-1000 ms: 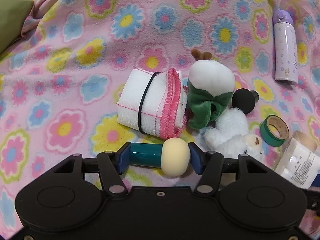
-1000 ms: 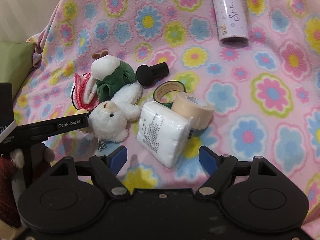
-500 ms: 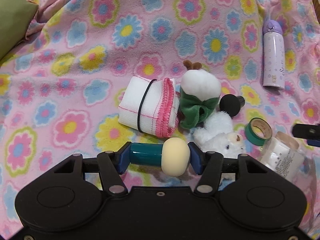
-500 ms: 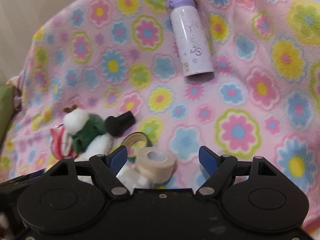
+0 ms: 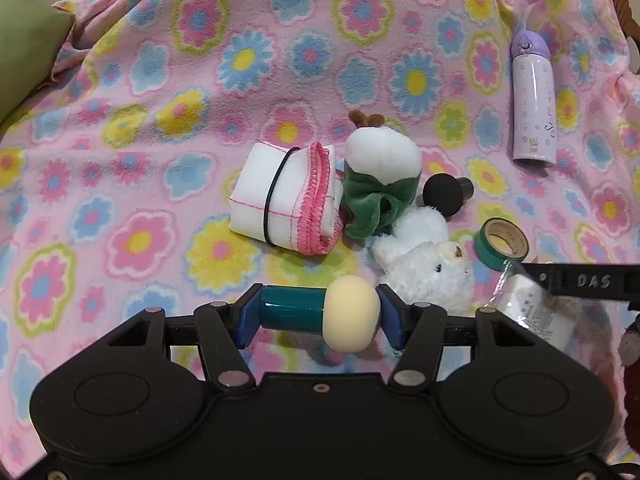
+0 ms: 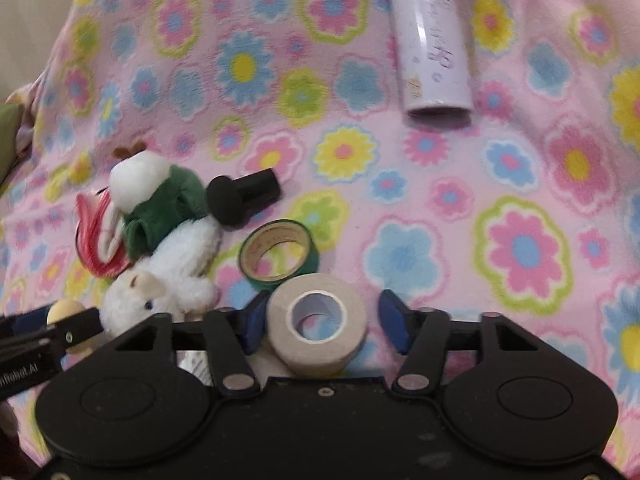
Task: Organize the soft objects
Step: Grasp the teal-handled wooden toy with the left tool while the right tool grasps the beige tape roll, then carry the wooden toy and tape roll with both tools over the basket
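On the blanket (image 5: 120,128), the folded cloth (image 5: 286,204), radish toy (image 5: 380,176) and white bear (image 5: 428,264) lay touching, apparently grouped as soft things. The left gripper (image 5: 318,316) clamped a teal massager (image 5: 320,314); the right gripper (image 6: 324,320) stood apart around a beige tape roll (image 6: 318,322).

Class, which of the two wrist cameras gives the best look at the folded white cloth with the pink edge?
The left wrist view: the folded cloth lies in full sight, black band around it. The right wrist view shows only its pink edge behind the green-and-white plush.
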